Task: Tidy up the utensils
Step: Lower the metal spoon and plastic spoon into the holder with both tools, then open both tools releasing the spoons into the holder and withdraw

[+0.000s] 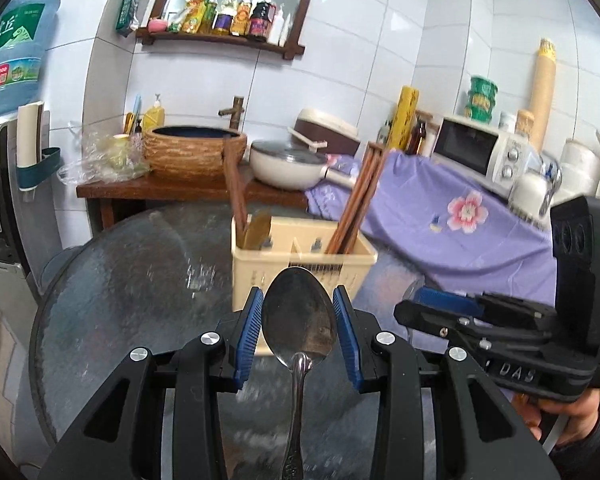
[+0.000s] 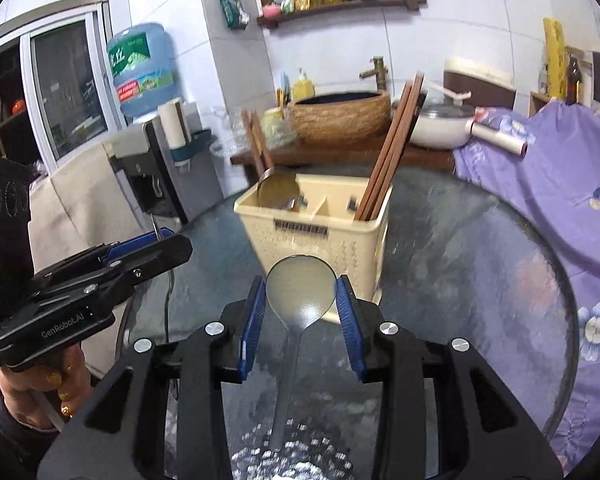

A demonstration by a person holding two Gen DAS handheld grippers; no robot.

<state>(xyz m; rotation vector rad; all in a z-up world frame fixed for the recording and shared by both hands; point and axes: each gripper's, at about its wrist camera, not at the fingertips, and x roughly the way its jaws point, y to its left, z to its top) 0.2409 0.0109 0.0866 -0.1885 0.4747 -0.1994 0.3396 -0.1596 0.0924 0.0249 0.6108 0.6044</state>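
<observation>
**Asker:** Steel or plastic, what is each hand carrying?

**Describer:** Steel in the left gripper: a metal spoon, its bowl clamped between the two blue pads, the handle running back toward the camera. The right gripper holds a pale, see-through ladle-shaped spoon the same way, with the pads pressing on either side of its round bowl. Both pairs of fingers stand fairly narrow, closed on what they carry.

**Asker:** Where do the spoons belong?

**Describer:** Most likely in the cream plastic utensil basket, which stands on a round dark glass table just ahead of both grippers. Dividers split it into compartments.

**Asker:** What is already in it?

**Describer:** Brown wooden chopsticks lean in the right-hand compartment. The left-hand compartment holds another couple of chopsticks and what looks like a large spoon or ladle, bowl upward. The middle section seems empty, though its bottom is hidden.

**Asker:** So how far along is the sorting?

**Describer:** Partly done, I judge. Some pieces are stowed, and these two spoons are lifted clear of the table but not yet in the basket. No other loose utensils show on the visible glass; the near part is hidden behind the grippers.
</observation>
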